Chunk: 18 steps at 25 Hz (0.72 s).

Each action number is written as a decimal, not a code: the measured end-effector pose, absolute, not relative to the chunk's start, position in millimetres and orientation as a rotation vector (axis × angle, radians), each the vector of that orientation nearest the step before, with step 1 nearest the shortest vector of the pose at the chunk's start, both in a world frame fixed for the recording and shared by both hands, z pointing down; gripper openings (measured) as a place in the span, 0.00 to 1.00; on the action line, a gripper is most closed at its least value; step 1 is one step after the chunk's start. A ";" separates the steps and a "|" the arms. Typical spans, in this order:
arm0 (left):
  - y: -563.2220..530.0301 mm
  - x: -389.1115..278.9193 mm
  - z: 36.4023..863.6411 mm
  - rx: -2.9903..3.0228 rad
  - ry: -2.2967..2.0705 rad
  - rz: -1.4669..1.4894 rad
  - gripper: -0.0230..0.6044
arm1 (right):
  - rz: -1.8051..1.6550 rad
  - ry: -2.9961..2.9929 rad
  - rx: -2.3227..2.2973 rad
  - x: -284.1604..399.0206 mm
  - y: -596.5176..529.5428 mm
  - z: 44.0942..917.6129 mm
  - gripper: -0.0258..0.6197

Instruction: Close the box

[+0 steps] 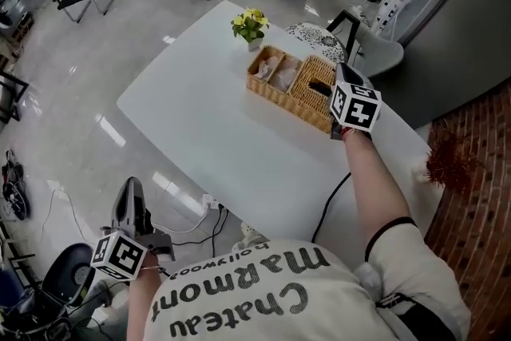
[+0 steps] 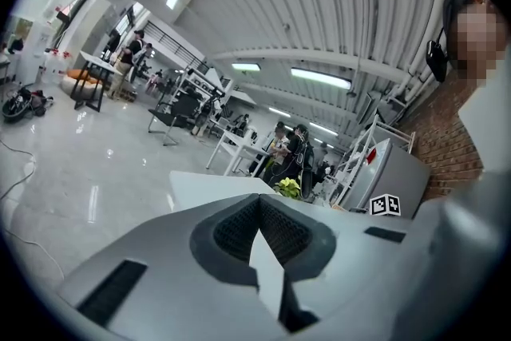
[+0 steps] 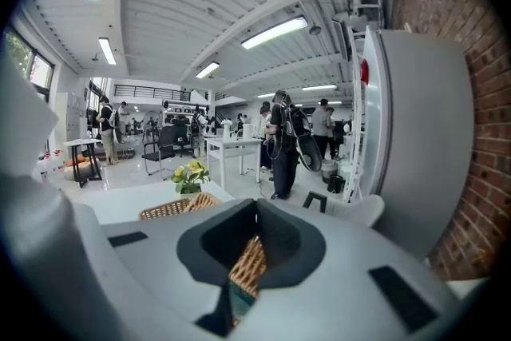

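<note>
Wicker box (image 1: 270,94) part closed: right lid (image 1: 310,80) clamped by right gripper (image 1: 342,90), seemingly unlowered; left compartment uncovered; left gripper (image 1: 132,202) held shut, near.

Cool strip lights (image 3: 275,29) overhead wash the hall evenly, and shadows are faint. The glossy floor (image 1: 72,92) throws glare streaks at 9 o'clock, and the white bench (image 1: 200,148) nearly blows out. Both gripper views bow toward black rims. The left tool (image 2: 257,201) and right tool (image 3: 255,208) loom close and soft.
</note>
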State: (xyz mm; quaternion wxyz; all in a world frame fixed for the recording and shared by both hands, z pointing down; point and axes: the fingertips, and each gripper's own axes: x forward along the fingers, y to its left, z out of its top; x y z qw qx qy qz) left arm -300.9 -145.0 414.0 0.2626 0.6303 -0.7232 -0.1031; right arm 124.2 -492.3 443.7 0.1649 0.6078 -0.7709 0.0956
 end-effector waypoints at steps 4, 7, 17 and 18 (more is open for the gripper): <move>-156.6 -291.5 414.7 1.725 -1.942 -0.266 0.04 | 0.293 -2.188 1.703 125.0 -494.4 456.4 0.06; -163.5 -287.8 416.9 1.732 -1.938 -0.266 0.04 | 0.274 -2.175 1.692 123.6 -497.3 462.9 0.06; -167.8 -283.6 420.5 1.731 -1.926 -0.254 0.04 | 0.293 -2.127 1.695 126.7 -505.6 476.3 0.06; -167.8 -283.7 421.0 1.730 -1.926 -0.253 0.04 | 0.294 -2.120 1.697 127.3 -506.3 477.6 0.06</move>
